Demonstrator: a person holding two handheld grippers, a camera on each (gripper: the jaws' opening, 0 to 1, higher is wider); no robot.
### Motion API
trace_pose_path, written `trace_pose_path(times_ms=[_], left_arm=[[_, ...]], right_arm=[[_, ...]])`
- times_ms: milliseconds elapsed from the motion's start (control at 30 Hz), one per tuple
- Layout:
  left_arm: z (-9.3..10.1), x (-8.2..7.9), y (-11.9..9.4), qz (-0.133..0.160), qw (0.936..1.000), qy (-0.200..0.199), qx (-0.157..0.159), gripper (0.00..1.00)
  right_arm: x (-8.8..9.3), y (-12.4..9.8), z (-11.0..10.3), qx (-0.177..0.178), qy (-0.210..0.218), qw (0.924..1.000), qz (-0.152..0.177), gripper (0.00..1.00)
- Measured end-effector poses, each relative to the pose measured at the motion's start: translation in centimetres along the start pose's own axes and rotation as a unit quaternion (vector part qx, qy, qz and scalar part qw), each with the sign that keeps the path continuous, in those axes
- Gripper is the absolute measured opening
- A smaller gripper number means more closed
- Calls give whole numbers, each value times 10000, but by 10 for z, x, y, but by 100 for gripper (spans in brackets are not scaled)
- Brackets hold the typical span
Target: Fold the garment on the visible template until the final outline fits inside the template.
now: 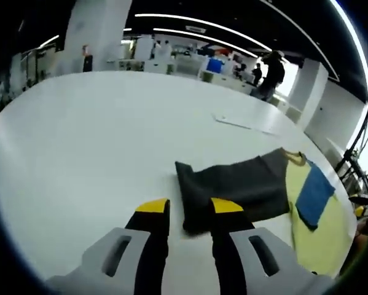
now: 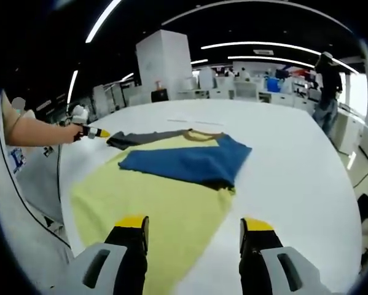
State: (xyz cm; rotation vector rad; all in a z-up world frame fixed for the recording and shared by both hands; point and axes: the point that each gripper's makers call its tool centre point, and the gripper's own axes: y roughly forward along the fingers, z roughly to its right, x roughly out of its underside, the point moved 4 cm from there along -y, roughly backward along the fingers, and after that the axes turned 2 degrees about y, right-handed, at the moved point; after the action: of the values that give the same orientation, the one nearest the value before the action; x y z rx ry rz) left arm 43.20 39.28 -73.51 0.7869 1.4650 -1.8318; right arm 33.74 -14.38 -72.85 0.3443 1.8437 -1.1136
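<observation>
meanwhile the yellow, blue and grey garment lies half folded on the white table, both the left gripper and right gripper gaping empty, so each should pinch an edge squarely before folding inward.

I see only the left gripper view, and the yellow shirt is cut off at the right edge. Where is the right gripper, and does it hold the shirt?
Observer: The right gripper hovers over the near hem of the yellow shirt. Its jaws are open and hold nothing.
Operator: How far does the blue sleeve go?
Observer: The blue sleeve is folded across the shirt's chest and lies flat on it.
Operator: And my left gripper, seen from there?
Observer: The left gripper is at the end of the gray sleeve. I cannot tell if it touches.
</observation>
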Motion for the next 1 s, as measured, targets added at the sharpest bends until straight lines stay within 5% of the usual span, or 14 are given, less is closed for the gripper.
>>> trace_pose_path(times_ms=[167, 400, 700, 1000], left_arm=[[5, 13, 9, -302, 9995, 20, 17, 25], [8, 17, 11, -361, 9992, -83, 132, 6], [16, -5, 1, -77, 9998, -5, 189, 2], [57, -34, -1, 297, 9970, 348, 624, 2]], right_arm=[[2, -1, 2, 19, -1, 10000, -35, 57], [5, -5, 3, 36, 22, 10000, -40, 57], [6, -6, 7, 51, 72, 10000, -4, 58], [4, -5, 6, -10, 48, 10000, 32, 57]])
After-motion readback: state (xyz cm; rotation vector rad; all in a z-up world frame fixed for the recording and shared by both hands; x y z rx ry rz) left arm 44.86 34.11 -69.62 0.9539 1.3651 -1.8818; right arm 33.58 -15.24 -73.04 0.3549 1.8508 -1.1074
